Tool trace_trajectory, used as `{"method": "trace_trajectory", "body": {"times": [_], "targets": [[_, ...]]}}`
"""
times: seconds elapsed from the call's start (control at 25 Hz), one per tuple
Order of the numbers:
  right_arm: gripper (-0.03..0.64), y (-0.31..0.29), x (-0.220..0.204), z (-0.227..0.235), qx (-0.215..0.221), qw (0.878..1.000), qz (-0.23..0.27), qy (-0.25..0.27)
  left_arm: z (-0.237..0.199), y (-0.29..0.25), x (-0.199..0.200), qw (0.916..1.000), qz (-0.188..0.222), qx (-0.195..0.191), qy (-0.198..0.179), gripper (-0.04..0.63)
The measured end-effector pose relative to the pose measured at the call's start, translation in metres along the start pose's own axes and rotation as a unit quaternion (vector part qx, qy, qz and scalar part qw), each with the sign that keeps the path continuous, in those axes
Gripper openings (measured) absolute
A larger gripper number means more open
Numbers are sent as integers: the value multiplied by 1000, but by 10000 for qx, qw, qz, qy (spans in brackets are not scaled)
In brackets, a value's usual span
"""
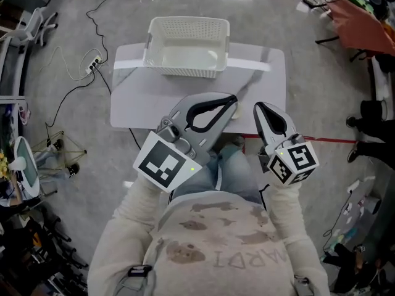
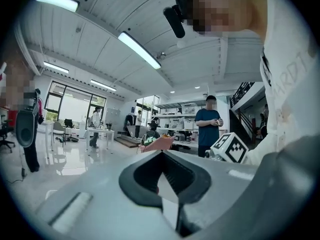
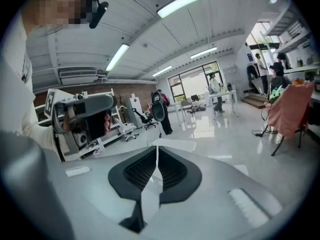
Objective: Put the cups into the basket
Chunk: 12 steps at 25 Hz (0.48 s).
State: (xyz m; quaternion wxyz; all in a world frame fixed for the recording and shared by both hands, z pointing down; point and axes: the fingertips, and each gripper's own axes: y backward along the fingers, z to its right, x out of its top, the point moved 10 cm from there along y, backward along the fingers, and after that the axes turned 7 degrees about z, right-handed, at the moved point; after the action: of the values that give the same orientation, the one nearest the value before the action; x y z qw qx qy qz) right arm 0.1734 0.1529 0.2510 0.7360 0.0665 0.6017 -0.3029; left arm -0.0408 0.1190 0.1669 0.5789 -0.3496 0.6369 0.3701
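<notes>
Grey left gripper, right gripper (jaws together) held near chest.

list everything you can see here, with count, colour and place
basket: one, white, empty, at the table's far edge
table: one, pale grey, in front of the person
cups: none in view
power strip: one, white, with cables, on the floor left of the table
floor line: one, red, right of the table
cloth: one, orange-red, far right
bystander: one in a blue top, others further back
left gripper: grey, jaws together, holding nothing, near the person's lap
right gripper: grey, jaws together, holding nothing, beside it
</notes>
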Motion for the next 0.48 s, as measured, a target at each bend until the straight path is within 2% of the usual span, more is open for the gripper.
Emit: {"method": "trace_trajectory", "body": {"times": [0.28, 0.48], "targets": [[52, -46, -91, 64, -462, 9902, -1193, -556, -30, -28, -57, 9989, -224, -109, 396, 1], [58, -74, -160, 95, -655, 9758, -1952, -741, -46, -40, -105, 9967, -611, -351, 404, 1]]}}
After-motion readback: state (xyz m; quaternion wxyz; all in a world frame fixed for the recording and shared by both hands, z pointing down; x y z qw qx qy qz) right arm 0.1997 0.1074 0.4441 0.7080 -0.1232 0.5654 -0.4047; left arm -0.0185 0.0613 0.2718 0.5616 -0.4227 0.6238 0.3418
